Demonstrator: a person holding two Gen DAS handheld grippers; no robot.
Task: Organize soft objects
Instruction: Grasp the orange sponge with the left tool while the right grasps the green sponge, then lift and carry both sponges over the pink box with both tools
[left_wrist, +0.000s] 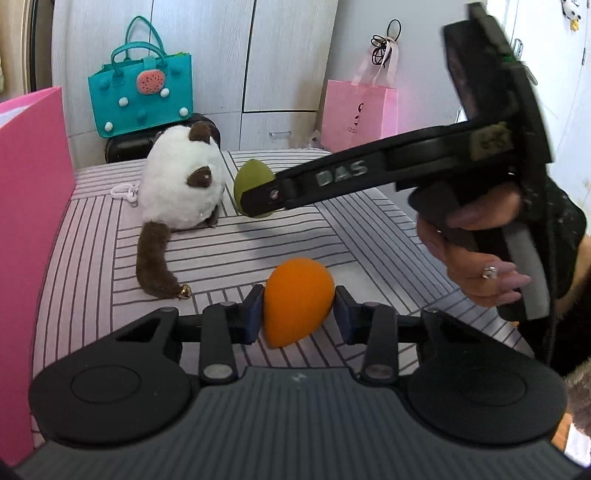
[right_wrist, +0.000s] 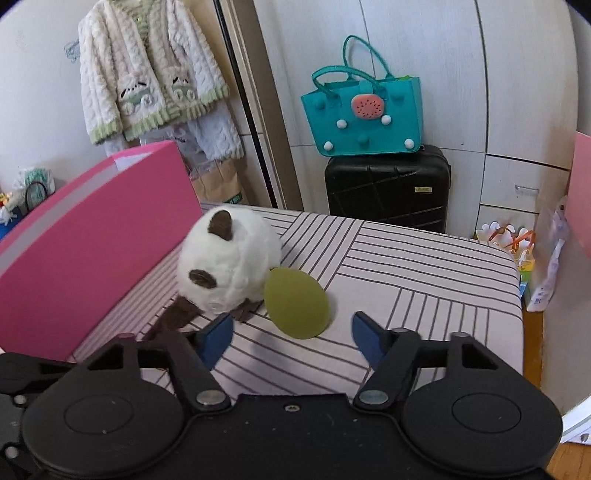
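Between the left gripper's (left_wrist: 299, 308) pads the orange sponge (left_wrist: 298, 301) sits pinched on the striped cushion (left_wrist: 369, 236), while ahead of the right gripper's (right_wrist: 291, 338) parted jaws lies the green sponge (right_wrist: 297, 302), best straddled squarely before squeezing gently.

Pink box wall (right_wrist: 92, 236) blocks left side. Plush cat (right_wrist: 229, 266) touching green sponge (right_wrist: 297, 302) on its left; striped surface (right_wrist: 424, 280) right of sponge bare, open. Far edge: black suitcase (right_wrist: 388, 188).
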